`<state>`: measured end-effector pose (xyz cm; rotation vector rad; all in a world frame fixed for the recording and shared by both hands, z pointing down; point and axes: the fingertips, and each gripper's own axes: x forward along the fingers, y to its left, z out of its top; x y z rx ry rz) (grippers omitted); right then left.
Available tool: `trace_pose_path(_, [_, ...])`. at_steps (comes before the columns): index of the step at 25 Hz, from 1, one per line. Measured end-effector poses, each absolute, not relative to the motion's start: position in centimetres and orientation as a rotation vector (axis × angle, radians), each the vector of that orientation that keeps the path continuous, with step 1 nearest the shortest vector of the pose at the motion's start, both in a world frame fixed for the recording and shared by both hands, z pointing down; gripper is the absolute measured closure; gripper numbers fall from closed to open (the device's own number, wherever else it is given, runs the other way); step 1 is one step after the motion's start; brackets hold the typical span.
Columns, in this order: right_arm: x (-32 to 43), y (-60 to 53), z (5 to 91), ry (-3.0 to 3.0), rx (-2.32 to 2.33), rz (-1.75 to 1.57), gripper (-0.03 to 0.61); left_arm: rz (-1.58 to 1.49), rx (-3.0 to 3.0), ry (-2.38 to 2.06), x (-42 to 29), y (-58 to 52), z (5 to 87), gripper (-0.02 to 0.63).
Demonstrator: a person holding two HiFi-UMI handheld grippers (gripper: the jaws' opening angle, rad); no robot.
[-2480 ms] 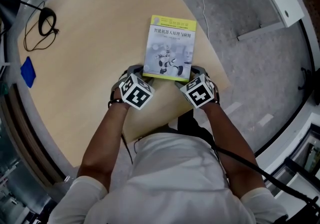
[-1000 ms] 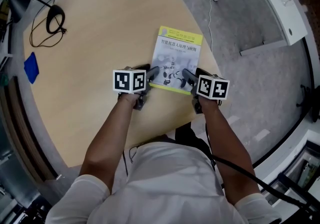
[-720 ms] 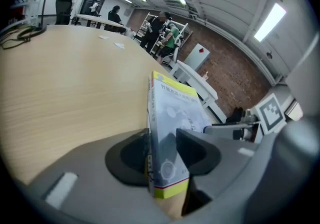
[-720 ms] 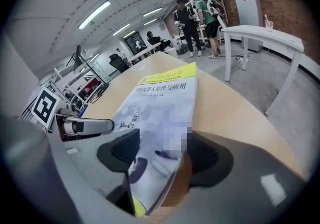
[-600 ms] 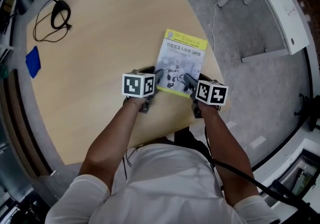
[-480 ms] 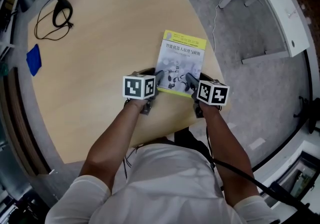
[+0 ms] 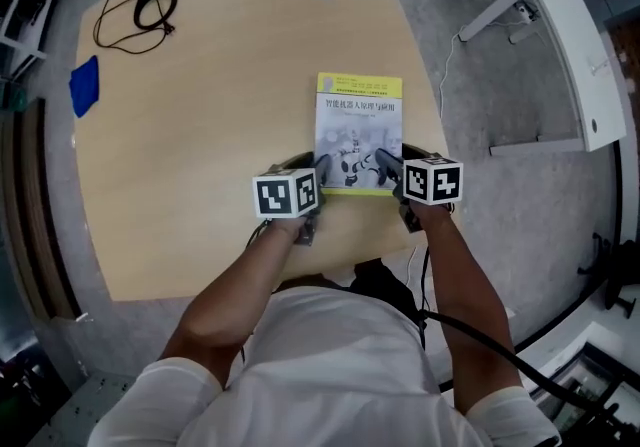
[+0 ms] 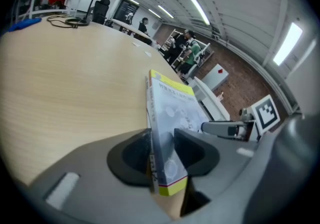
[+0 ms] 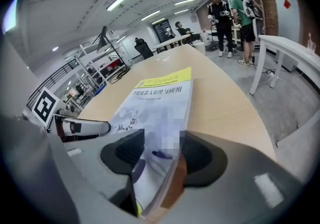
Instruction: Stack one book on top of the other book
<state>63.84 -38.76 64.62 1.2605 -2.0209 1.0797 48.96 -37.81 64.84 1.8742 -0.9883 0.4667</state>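
Since earliest frame: both marker cubes have rolled from tilted to near level; jaws of both grippers have just been closing, book between them.

- Desk (image 7: 200, 115): light wood, curved edge.
- Book (image 7: 358, 130): lying on desk, near end close to desk's near edge, yellow band at far end.
- Left gripper (image 7: 322, 173): partway open, pads pinching book's near left corner.
- Right gripper (image 7: 386, 167): partway open, pads pinching book's near right corner, one on cover, other beneath.
- Black cable (image 7: 145, 10) and blue cloth (image 7: 85, 85): far left of desk, well apart from book.
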Motion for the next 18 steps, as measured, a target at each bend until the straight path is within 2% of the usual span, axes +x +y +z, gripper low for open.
trace_pose_path(13, [62.6, -40.2, 64.7, -2.079, 0.987, 0.958, 0.348, 0.352, 1.716, -1.191, 48.4, -35.5, 65.0, 0.462])
trace_pose_path(18, [62.3, -40.2, 65.7, -2.109, 0.915, 1.096, 0.327, 0.336, 1.754, -1.107, 47.9, -35.6, 65.4, 0.449])
